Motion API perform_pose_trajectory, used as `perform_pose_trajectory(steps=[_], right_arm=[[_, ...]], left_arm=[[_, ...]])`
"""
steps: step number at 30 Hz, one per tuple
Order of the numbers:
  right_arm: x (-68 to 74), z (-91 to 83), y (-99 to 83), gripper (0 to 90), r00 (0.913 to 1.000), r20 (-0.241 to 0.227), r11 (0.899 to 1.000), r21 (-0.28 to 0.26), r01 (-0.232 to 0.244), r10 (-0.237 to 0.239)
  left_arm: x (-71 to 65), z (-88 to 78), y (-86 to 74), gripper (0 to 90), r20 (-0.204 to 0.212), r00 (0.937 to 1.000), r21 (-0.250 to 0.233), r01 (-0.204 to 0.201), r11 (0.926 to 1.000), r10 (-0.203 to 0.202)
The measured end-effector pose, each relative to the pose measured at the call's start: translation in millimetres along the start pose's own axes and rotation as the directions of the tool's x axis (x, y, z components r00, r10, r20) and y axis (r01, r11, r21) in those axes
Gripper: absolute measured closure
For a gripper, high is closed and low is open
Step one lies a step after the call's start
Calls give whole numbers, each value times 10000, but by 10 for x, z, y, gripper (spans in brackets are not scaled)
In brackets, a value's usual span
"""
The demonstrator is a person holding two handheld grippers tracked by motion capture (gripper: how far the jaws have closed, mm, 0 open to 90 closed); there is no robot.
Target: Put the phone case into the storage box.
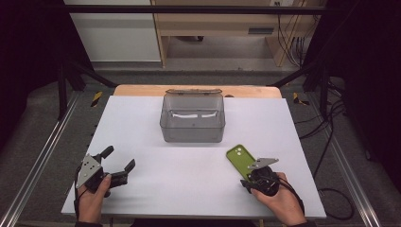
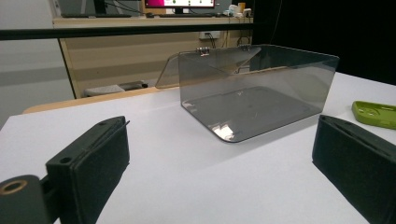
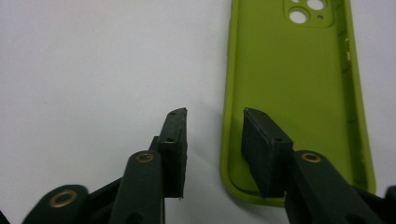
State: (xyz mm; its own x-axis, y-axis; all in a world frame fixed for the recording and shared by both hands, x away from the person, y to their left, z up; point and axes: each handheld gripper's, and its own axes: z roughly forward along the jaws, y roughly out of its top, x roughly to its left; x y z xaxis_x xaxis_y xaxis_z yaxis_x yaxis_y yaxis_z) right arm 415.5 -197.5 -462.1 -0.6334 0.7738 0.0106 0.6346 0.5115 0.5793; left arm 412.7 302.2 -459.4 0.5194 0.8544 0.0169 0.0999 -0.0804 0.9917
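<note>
A green phone case (image 1: 241, 161) lies flat on the white worktop (image 1: 189, 179), open side up, toward the near right part of the surface and just in front of the right corner of a smoky clear plastic box (image 1: 192, 124). The case is angled, its camera cut-outs at the end nearer the box. The right gripper (image 1: 255, 177), held in the person's right hand (image 1: 283, 201), sits at the near end of the case. In the right gripper view the right gripper (image 3: 215, 140) straddles the case's long side wall close to that near end: one black pad stands inside the case over its floor, the other stands outside on the bare worktop, and a gap shows on both sides of the wall, so the pads are not yet pressing on it. The jaws are partly closed with the wall between them. The left gripper (image 1: 116, 163) rests well apart on the near left part of the worktop in the left hand (image 1: 92, 198), its jaws spread wide with nothing between them. In the left gripper view the two pads frame the box (image 2: 257, 93), which stands in the middle of the worktop with its hinged lid tipped back, and one end of the case (image 2: 376, 114) shows at the right edge.
</note>
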Motion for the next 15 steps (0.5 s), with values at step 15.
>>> perform_pose_trajectory(steps=[15], right_arm=[[113,16,-41,834,9916,1282,9996,-203,186,-158]], left_arm=[[1,8,0,40,0,10000,6,-6,10000,6]])
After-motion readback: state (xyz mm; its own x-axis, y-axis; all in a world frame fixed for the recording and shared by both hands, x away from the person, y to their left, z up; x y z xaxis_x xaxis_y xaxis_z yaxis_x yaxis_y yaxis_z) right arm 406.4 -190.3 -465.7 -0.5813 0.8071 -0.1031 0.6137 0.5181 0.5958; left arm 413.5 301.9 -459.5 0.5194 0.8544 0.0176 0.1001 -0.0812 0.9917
